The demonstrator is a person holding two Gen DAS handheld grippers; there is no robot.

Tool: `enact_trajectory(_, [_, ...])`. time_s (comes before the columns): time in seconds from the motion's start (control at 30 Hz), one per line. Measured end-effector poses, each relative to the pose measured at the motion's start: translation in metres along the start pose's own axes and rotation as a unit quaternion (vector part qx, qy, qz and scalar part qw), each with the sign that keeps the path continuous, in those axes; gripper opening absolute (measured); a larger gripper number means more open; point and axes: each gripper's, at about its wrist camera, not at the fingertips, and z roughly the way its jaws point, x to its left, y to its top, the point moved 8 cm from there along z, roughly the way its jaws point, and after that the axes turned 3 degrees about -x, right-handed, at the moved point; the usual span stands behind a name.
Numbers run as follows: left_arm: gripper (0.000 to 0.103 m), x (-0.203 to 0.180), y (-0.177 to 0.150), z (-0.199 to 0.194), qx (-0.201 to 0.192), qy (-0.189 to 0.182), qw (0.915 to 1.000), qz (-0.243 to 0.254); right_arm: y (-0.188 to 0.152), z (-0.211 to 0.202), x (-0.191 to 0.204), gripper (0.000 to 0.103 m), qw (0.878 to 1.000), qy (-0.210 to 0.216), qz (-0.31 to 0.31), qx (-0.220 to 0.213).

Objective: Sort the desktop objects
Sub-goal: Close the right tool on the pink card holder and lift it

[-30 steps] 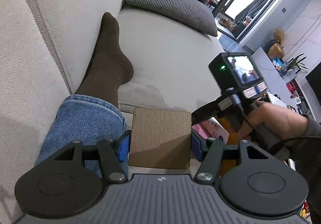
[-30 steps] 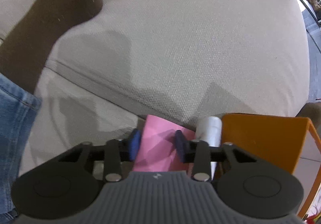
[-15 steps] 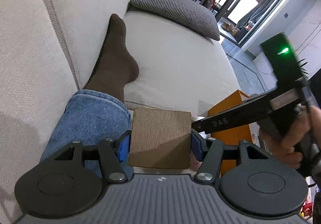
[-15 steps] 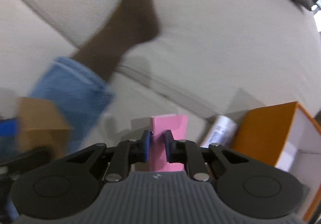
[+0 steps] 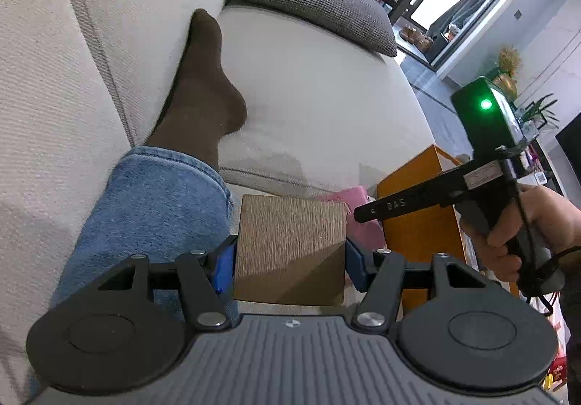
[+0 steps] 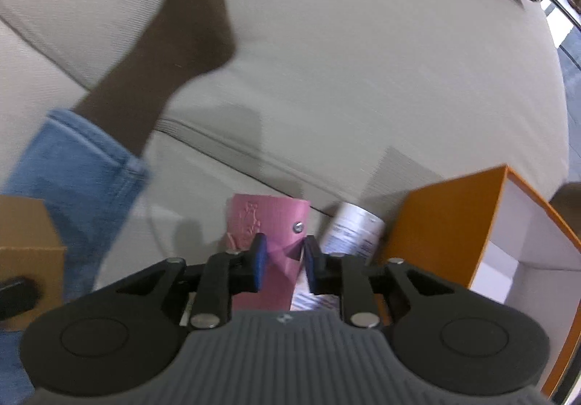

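left tongs (image 5: 290,256) clamp a ribbed tan box (image 5: 290,245) — right tongs (image 6: 281,260) opening over a pink pouch (image 6: 268,223).

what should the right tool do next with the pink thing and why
Probably draw clear upward. The right tool has its jaws opening, the pads seemingly no longer pressing the pink wallet, which sits on the sofa beside the white tube and orange box. The left tool grips the brown box.
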Motion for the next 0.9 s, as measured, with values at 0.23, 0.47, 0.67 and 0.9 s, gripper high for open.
enact_trajectory(0.23, [0.070,-0.002,-0.002,0.005,0.006,0.006,1.0000,0.000,-0.010,-0.003,0.011,0.044,1.000,-0.002,-0.030,-0.006])
enact_trajectory(0.47, [0.070,0.005,-0.002,0.000,0.002,0.012,0.9999,-0.007,-0.021,0.018,0.042,0.072,0.991,-0.045,-0.124,0.002])
enact_trajectory(0.67, [0.070,0.006,-0.004,0.001,0.003,0.009,0.9999,-0.010,-0.038,0.039,0.049,0.081,0.981,-0.087,-0.170,0.017])
enact_trajectory(0.9, [0.070,0.002,-0.007,0.004,0.009,0.009,0.9999,-0.005,-0.043,0.021,0.044,0.041,0.987,-0.055,-0.153,-0.004])
